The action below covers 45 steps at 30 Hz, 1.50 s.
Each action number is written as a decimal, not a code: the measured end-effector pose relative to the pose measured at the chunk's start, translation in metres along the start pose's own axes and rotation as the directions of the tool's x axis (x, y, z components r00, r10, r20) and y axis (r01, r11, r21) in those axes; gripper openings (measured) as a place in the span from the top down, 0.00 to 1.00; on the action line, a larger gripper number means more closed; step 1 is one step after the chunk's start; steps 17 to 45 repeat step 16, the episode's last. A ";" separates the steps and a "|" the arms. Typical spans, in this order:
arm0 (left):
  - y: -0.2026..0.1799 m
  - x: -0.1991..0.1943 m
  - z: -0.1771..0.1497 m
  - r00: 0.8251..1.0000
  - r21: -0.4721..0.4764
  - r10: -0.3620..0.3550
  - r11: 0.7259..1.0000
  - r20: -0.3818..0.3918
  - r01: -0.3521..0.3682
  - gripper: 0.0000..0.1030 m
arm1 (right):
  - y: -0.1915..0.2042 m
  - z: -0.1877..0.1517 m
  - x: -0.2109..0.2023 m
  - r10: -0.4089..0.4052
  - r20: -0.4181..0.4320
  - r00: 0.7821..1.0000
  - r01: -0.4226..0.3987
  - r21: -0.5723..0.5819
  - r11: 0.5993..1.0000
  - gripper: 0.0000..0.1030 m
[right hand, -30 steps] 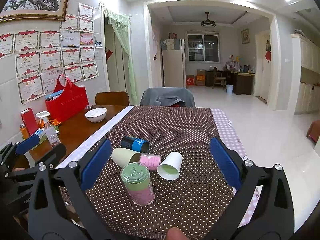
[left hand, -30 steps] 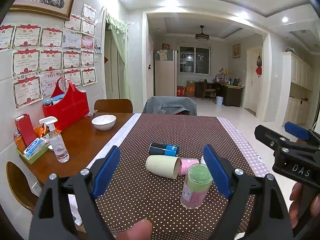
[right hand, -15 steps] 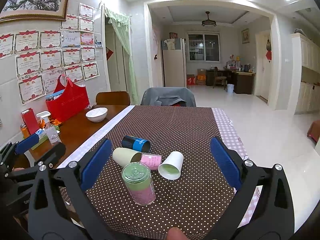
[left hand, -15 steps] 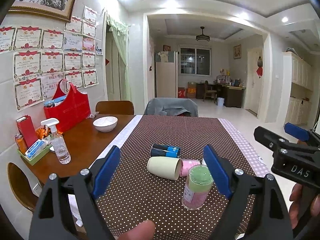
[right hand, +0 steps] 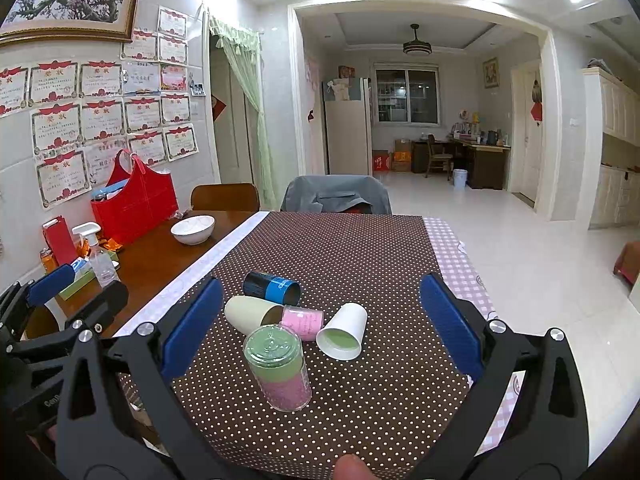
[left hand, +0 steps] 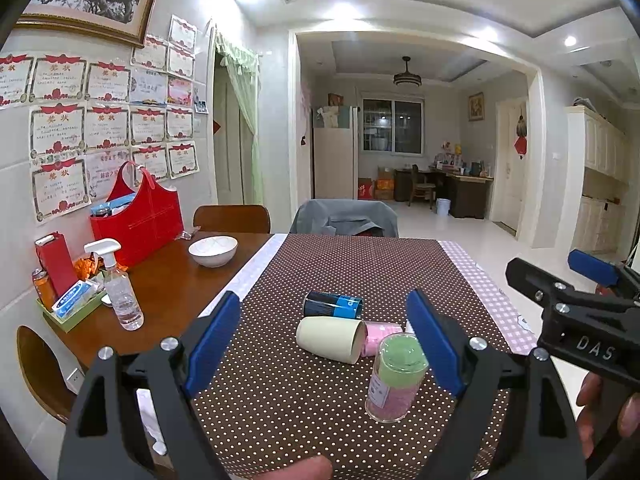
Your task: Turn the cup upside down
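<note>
**Jaws spread, cups waiting on the dotted cloth**

Both pairs of jaws stand wide apart, holding nothing. The left gripper (left hand: 326, 340) and right gripper (right hand: 320, 320) hover level above the near table edge, framing the cluster: a cream cup (right hand: 252, 314) and white paper cup (right hand: 344, 332) lie on their sides, probably laid out for flipping

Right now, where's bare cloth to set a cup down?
Free: far half of the tablecloth beyond the blue can, and the near strip before the green-lidded jar. Crowded: the middle, around the cream cup and white cup.
</note>
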<state>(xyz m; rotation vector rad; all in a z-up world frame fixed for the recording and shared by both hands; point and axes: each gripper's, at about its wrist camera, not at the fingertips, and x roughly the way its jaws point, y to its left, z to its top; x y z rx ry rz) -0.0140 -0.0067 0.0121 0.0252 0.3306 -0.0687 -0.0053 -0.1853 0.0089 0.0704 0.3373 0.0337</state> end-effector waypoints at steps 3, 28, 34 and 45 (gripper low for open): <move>0.002 -0.001 0.000 1.000 -0.009 0.000 1.000 0.007 0.000 0.19 | 0.001 0.000 0.000 0.000 -0.002 1.000 0.000 -0.002 1.000 0.06; 0.008 0.000 0.000 1.000 -0.033 0.017 0.999 0.011 -0.016 0.11 | 0.003 -0.001 0.001 0.001 -0.005 1.000 -0.001 -0.001 1.000 0.06; 0.008 0.000 0.000 1.000 -0.033 0.017 0.999 0.011 -0.016 0.11 | 0.003 -0.001 0.001 0.001 -0.005 1.000 -0.001 -0.001 1.000 0.06; 0.008 0.000 0.000 1.000 -0.033 0.017 0.999 0.011 -0.016 0.11 | 0.003 -0.001 0.001 0.001 -0.005 1.000 -0.001 -0.001 1.000 0.06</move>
